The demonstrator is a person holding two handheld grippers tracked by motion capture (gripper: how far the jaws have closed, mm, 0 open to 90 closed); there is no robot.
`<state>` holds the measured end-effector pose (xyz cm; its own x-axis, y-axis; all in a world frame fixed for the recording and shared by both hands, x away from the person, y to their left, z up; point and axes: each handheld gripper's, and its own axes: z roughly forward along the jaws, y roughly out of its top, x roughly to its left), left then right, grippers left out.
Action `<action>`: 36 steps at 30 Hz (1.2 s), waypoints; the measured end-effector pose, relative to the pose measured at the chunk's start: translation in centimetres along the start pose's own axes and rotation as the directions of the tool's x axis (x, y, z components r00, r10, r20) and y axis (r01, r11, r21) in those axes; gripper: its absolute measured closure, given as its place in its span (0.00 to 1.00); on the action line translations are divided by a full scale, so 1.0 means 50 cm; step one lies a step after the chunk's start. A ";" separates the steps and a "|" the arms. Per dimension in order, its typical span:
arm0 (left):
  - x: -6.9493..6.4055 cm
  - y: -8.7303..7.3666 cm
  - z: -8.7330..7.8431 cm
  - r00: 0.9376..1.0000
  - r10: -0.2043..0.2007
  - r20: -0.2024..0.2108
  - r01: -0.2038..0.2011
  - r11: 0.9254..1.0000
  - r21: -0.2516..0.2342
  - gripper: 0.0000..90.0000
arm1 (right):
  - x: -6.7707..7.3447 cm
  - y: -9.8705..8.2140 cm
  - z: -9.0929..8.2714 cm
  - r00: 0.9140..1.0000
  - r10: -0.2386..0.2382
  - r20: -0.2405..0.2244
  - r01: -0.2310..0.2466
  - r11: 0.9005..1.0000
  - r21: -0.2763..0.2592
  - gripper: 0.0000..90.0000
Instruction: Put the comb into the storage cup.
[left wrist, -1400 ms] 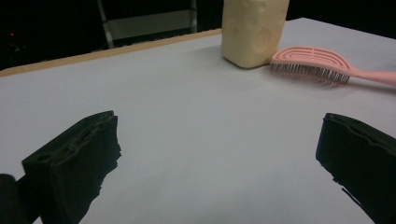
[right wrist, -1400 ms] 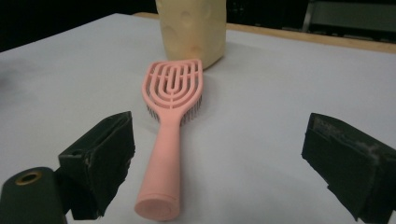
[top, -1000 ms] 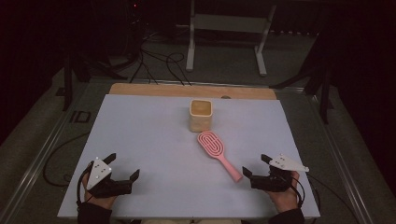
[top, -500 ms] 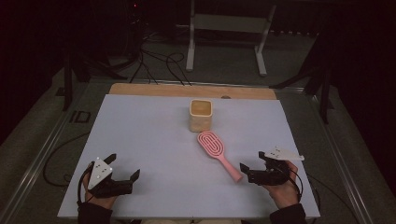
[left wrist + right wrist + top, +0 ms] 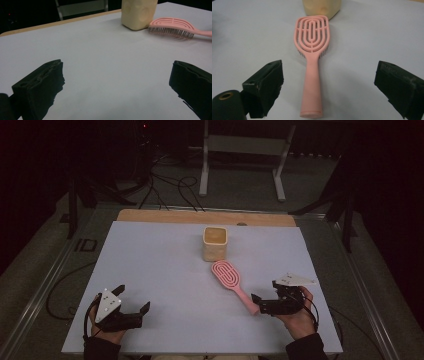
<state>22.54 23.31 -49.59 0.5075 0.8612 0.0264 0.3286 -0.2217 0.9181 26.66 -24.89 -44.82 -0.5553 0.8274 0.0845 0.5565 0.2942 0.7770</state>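
right gripper jaws wide, straddling pink hairbrush handle, brush flat by the beige cup | left gripper spread wide, idle | tip: drop lower, clamp mid-handle squarely so it won't swivel

Hidden and cut-off parts

In the left gripper view the top edge crops the cup and the right edge crops the brush handle. In the right gripper view only the cup's base shows, and the brush's bristles are mostly hidden under its head. In the high view the right hand-held gripper covers the handle's end, so contact cannot be told; the bottom edge cuts both forearms.
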 end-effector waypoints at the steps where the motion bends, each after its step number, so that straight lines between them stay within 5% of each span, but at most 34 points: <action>1: 0.000 0.000 0.000 1.000 -0.001 0.000 0.001 1.000 0.000 0.00 | 0.002 0.004 0.002 1.000 0.001 -0.007 -0.001 1.000 0.003 0.09; 18: 0.000 -0.001 0.002 1.000 -0.002 0.001 0.002 1.000 0.003 0.00 | 0.038 0.058 0.032 0.997 -0.073 -0.021 0.075 0.995 0.070 0.09; 36: -0.001 -0.001 0.002 1.000 0.005 -0.001 -0.005 1.000 0.007 0.00 | 0.050 0.084 0.081 0.996 -0.088 -0.012 0.089 0.985 0.148 0.09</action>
<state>22.60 23.25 -49.69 0.5086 0.8605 0.0310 0.3315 -0.2288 0.9153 30.11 -19.66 -43.86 -0.6096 0.7924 0.0233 0.5902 0.4340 0.6806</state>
